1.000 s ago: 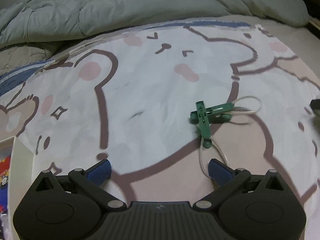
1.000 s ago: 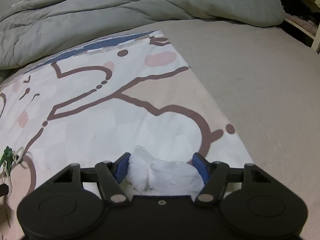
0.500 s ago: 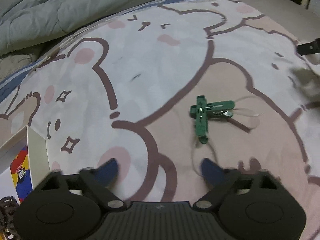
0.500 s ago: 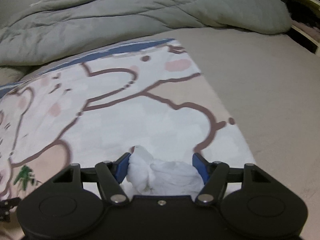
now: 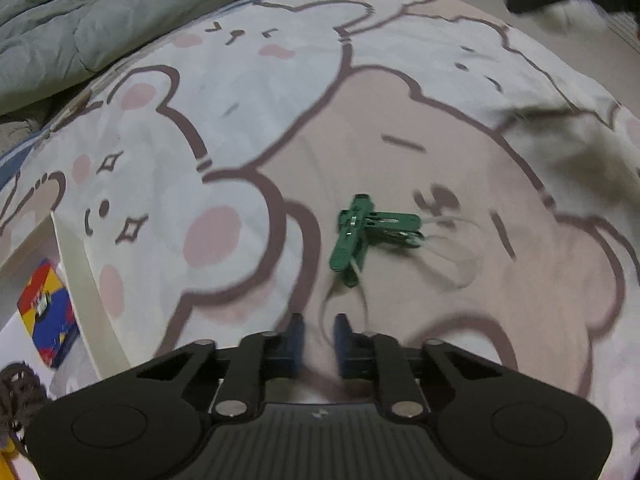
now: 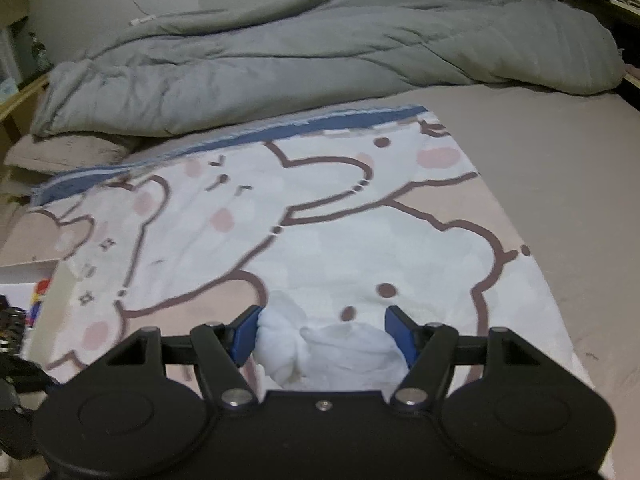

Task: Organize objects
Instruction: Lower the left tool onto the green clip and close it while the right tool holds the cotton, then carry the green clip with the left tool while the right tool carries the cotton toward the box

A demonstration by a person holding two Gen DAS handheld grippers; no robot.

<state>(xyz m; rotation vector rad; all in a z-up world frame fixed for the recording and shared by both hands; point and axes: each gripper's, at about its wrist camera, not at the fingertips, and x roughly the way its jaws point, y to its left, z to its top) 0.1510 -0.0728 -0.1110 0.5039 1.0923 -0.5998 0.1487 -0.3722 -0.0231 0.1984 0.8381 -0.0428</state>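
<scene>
Carrying the white cloth (image 6: 320, 350) pinched in the right gripper (image 6: 322, 330), lift clear; left gripper (image 5: 319, 338), nearly clenched, grasping nothing, trails green clips (image 5: 362, 236) ahead (reopen first).

Dim, motion-blurred, perhaps overhead-lit fisheye views

Both wrist cameras are looking forward over their fingers, low above the bed. Each is facing the grey duvet (image 6: 320, 60) and sharing the bear-print sheet (image 5: 248, 92) (image 6: 320, 248).
</scene>
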